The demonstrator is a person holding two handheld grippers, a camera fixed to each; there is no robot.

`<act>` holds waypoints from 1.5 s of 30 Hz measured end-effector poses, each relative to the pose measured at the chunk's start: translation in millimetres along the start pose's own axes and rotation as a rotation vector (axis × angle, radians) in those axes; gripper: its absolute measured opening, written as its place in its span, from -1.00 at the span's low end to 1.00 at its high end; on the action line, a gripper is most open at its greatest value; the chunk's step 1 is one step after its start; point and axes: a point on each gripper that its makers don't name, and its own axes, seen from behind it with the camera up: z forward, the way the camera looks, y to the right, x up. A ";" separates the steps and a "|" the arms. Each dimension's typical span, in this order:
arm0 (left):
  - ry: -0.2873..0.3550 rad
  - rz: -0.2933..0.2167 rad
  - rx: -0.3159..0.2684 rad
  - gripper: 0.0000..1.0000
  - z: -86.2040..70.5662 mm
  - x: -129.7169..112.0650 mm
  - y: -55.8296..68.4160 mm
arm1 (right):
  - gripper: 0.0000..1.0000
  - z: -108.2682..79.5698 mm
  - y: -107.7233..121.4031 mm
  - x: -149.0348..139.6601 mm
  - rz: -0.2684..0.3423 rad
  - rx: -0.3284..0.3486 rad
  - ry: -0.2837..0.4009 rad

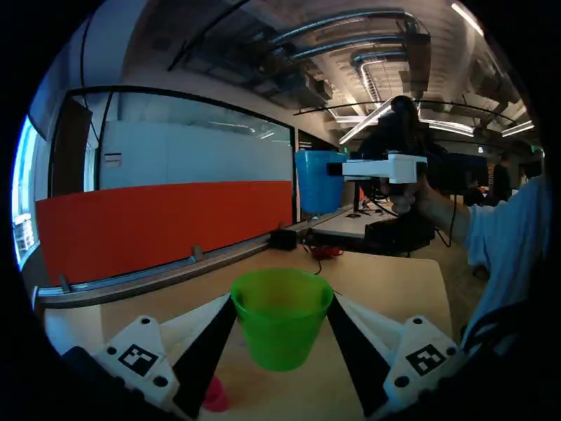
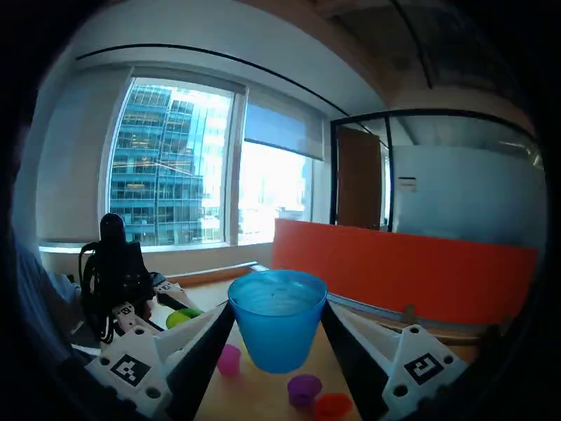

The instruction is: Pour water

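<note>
Left tool (image 1: 280,303) is clamped on a green cup (image 1: 282,323), both fingers pressed against its sides just below the rim, holding it upright above the near edge of the wooden counter (image 1: 393,281). Right tool (image 2: 277,310) grips a blue cup (image 2: 278,324) the same way; this cup is level and seems to hold water, and in the left gripper view it hangs higher and farther off than the green one, well apart from it. To pour well, I judge the blue cup should come over the green rim before any tilt, then tip slowly so the stream lands inside, with the green cup kept level and the squeeze firm enough that the tapered plastic cannot slip. Small pink (image 2: 228,359), purple (image 2: 304,389) and red (image 2: 332,405) cups stand on the counter below. Beyond are an orange partition (image 1: 161,224), glass walls, a bright window (image 2: 175,175) facing towers, and exposed ceiling ducts (image 1: 365,49).
</note>
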 end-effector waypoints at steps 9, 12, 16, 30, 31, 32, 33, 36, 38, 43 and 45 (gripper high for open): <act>-0.045 0.000 -0.013 0.74 0.9 -16.5 5.7 | 0.80 -10.1 5.0 -23.0 0.008 -0.001 -0.023; -0.066 0.003 -0.016 0.74 1.6 -23.8 6.9 | 0.80 -11.6 5.8 -32.3 0.009 0.002 -0.038; -0.093 0.007 -0.023 0.74 2.4 -32.2 9.8 | 0.80 -13.8 4.3 -44.1 0.009 0.014 -0.058; -0.215 0.027 -0.045 0.74 8.1 -70.9 16.6 | 0.81 -18.3 -3.6 -100.7 -0.003 0.046 -0.161; -0.224 0.027 -0.048 0.74 8.8 -73.8 17.2 | 0.81 -18.2 -4.0 -104.2 -0.003 0.048 -0.169; -0.233 0.027 -0.051 0.74 9.5 -76.6 17.7 | 0.81 -18.0 -4.4 -107.6 -0.002 0.050 -0.176; -0.242 0.027 -0.055 0.74 10.4 -79.8 18.4 | 0.81 -17.7 -5.0 -111.3 0.000 0.053 -0.184; -0.267 0.028 -0.064 0.73 13.0 -88.8 20.5 | 0.80 -16.7 -6.7 -121.8 0.006 0.062 -0.205; -0.283 0.029 -0.070 0.74 14.7 -94.7 21.9 | 0.80 -16.2 -7.8 -129.3 0.011 0.069 -0.221; -0.334 0.035 -0.086 0.74 18.3 -112.7 25.4 | 0.81 -16.0 -10.8 -152.3 0.014 0.092 -0.275; -0.355 0.039 -0.091 0.74 19.5 -119.9 26.8 | 0.81 -15.8 -12.0 -161.5 0.011 0.100 -0.297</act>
